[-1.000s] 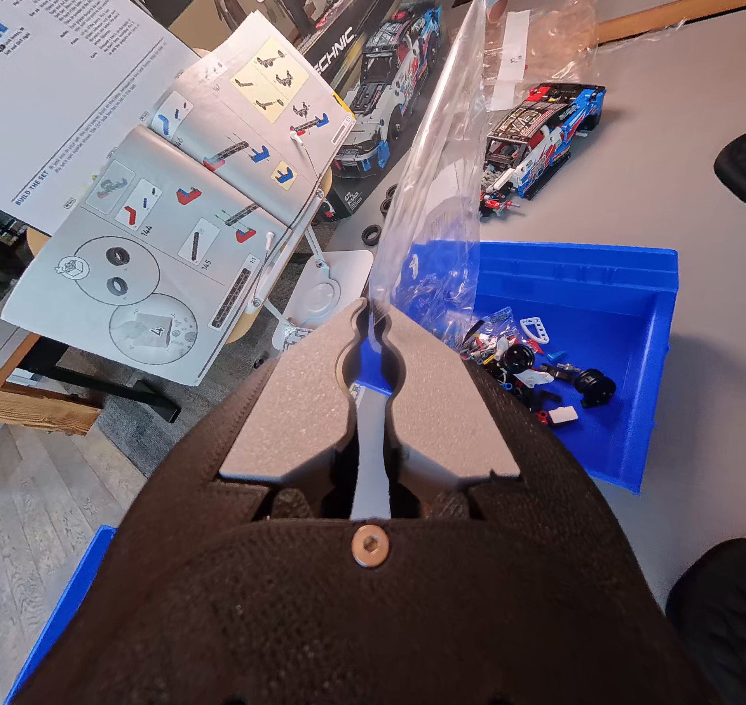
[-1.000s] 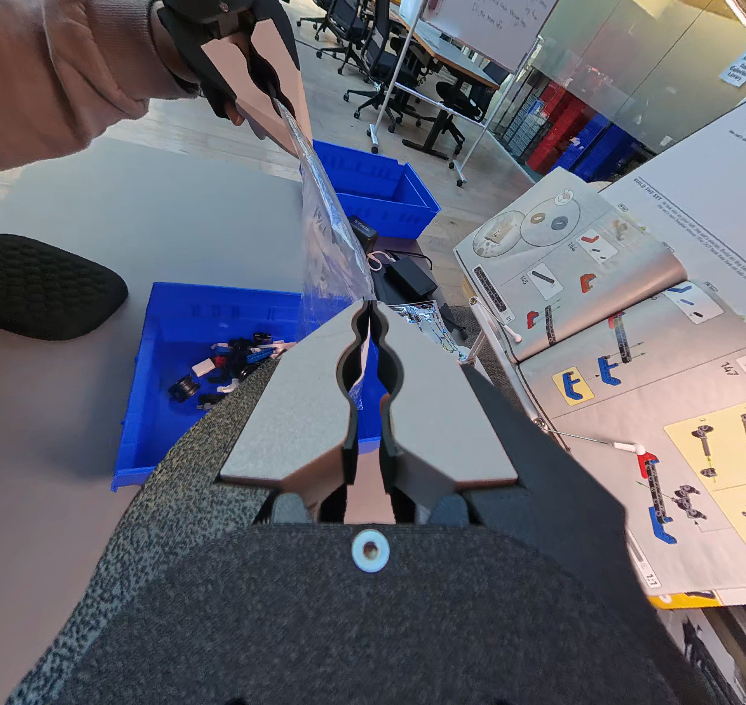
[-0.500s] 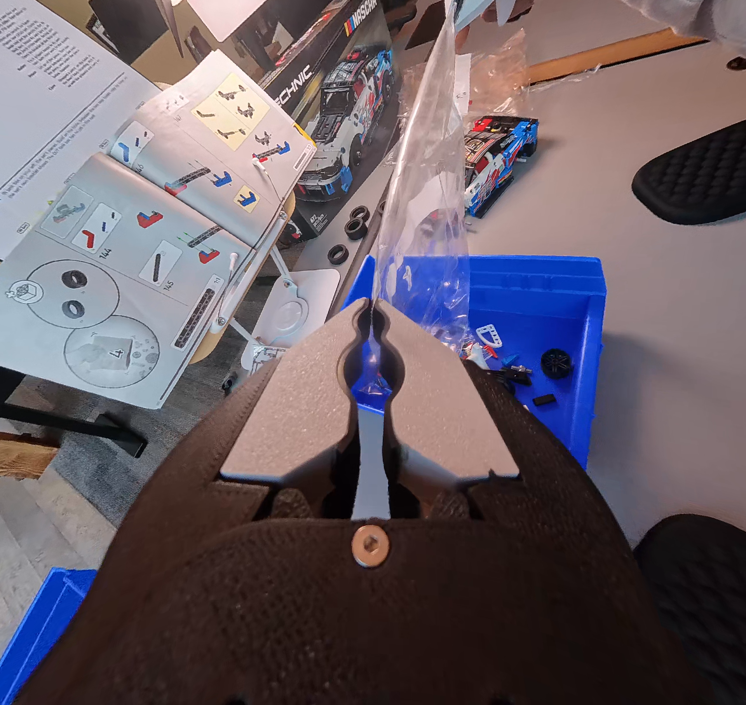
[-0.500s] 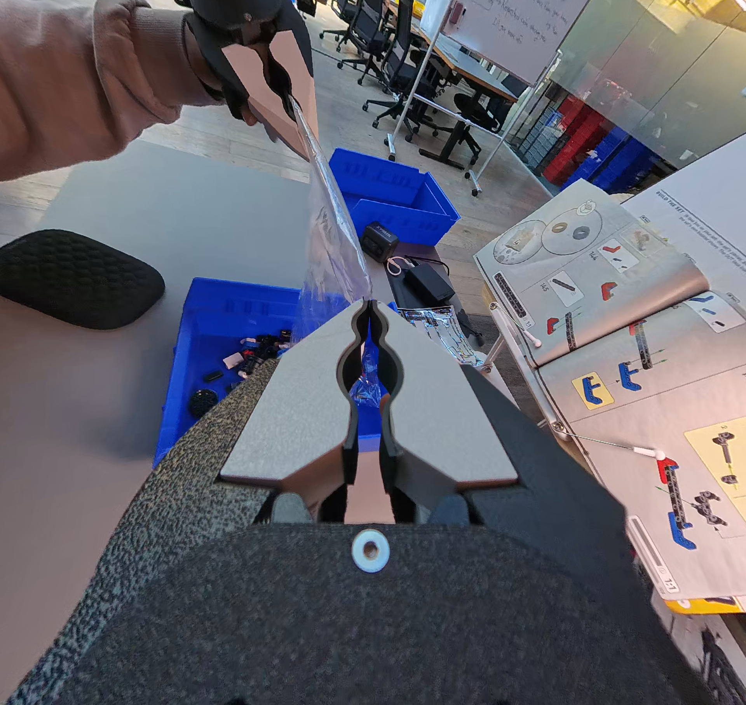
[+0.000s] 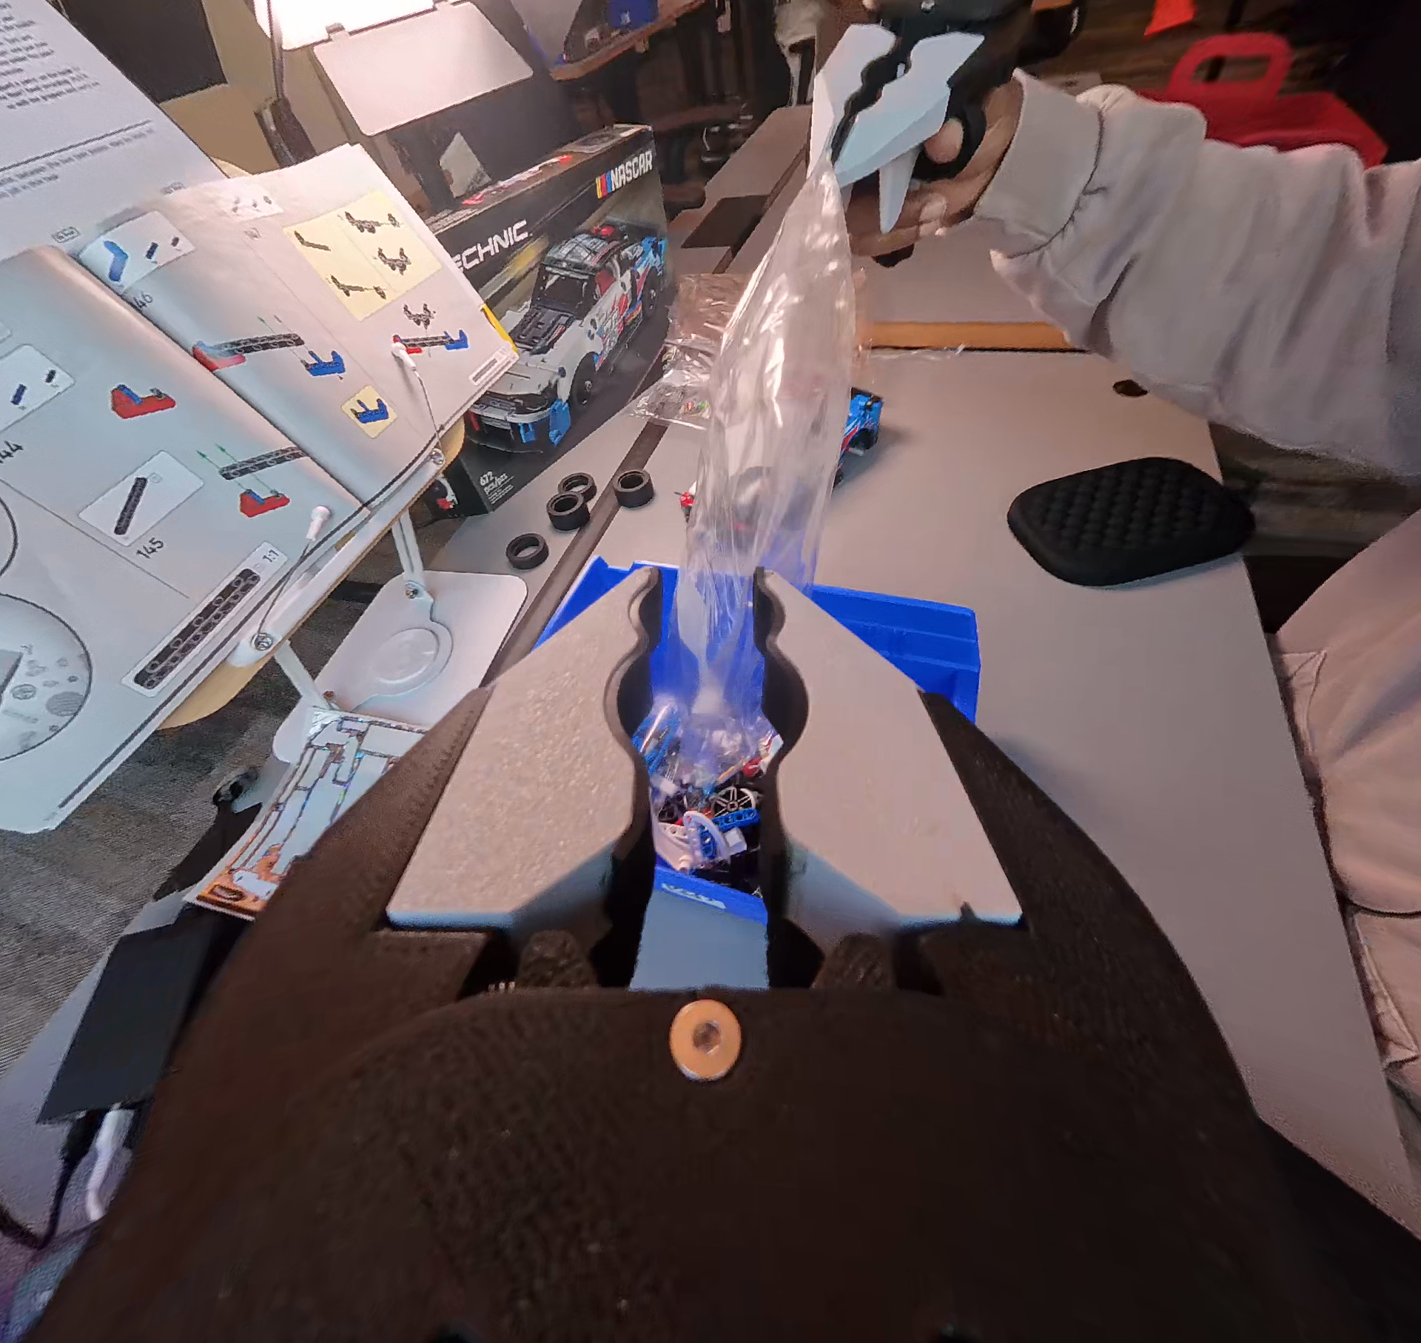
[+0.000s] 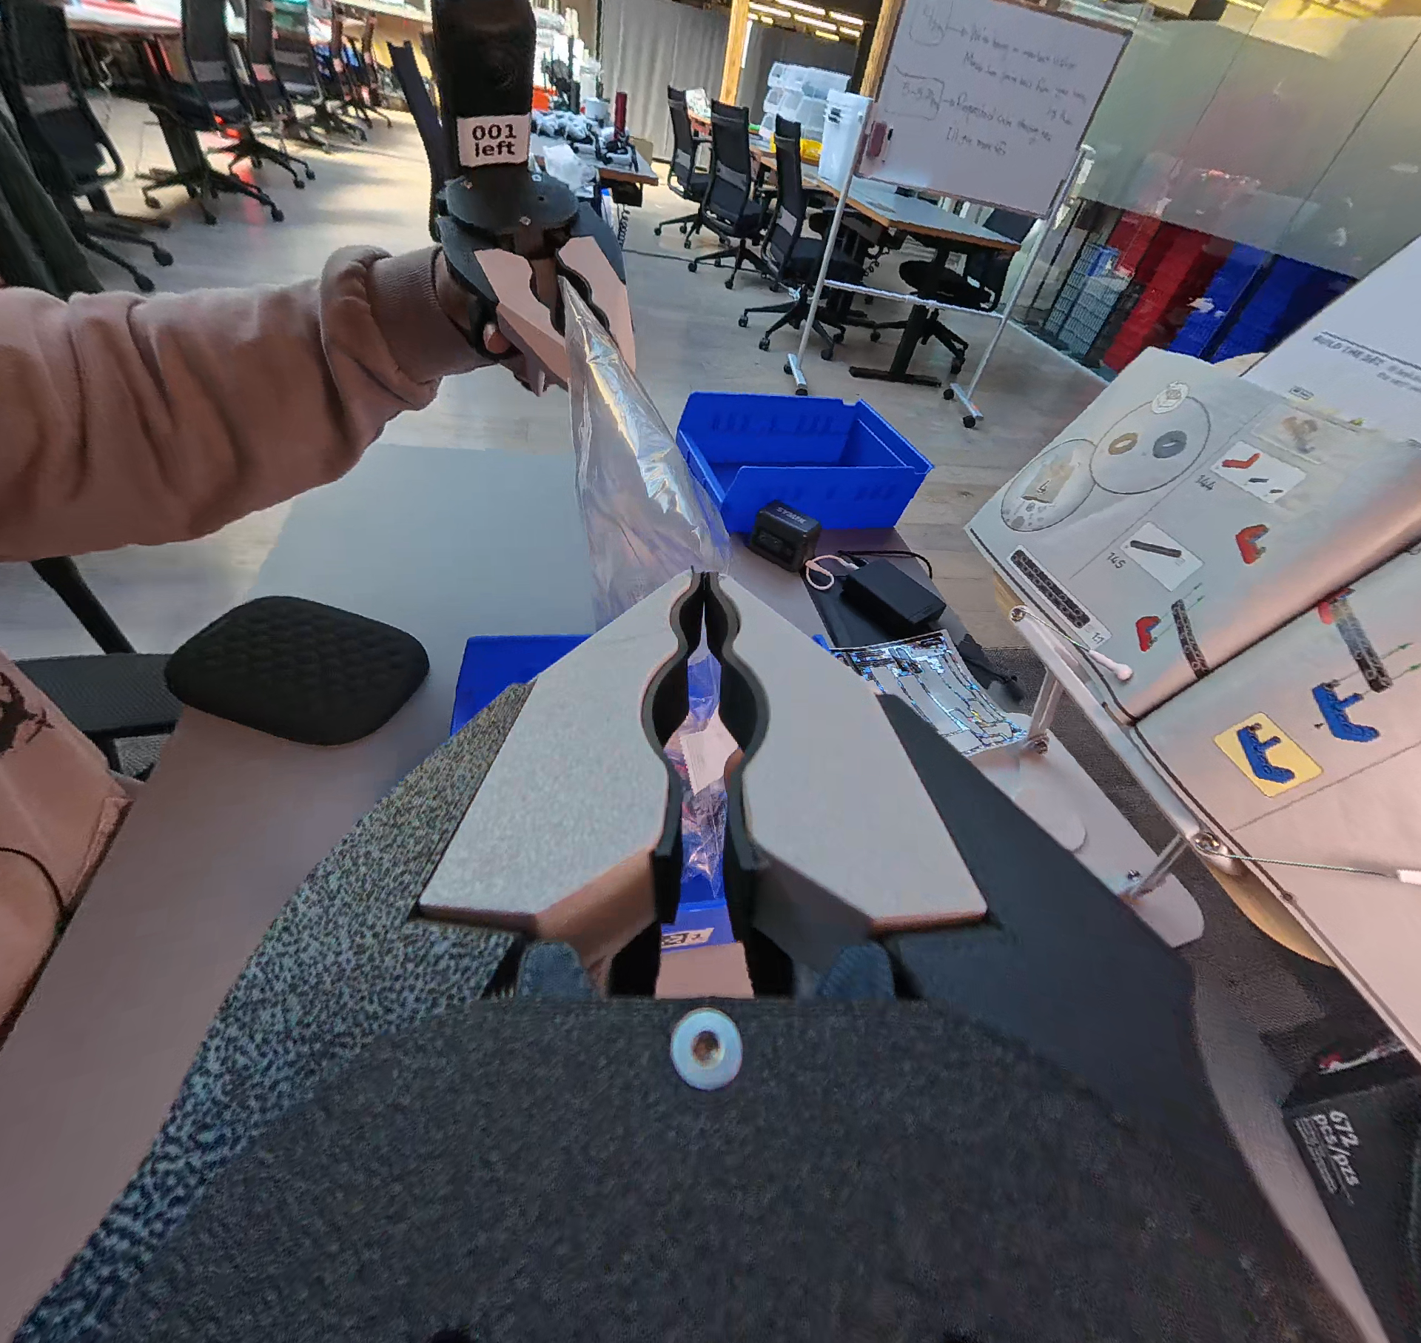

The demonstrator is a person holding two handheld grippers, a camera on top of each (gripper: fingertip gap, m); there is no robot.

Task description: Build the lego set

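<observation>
Right wrist view, fingers (image 6: 703, 583) pinching bag (image 6: 638, 483)

Open-plan office, probably part lab: rows of desk chairs (image 6: 223, 98), a rolling whiteboard (image 6: 992, 91), stacked storage bins (image 6: 1199, 298) behind glass.

1. Clear plastic bag (image 5: 777, 398) hung stretched above the blue bin (image 5: 907, 633), its top end up.
2. Small mixed lego pieces (image 5: 711, 806) lay piled in the bin.
3. Four black tyres (image 5: 573, 510) sat loose on the table.
</observation>
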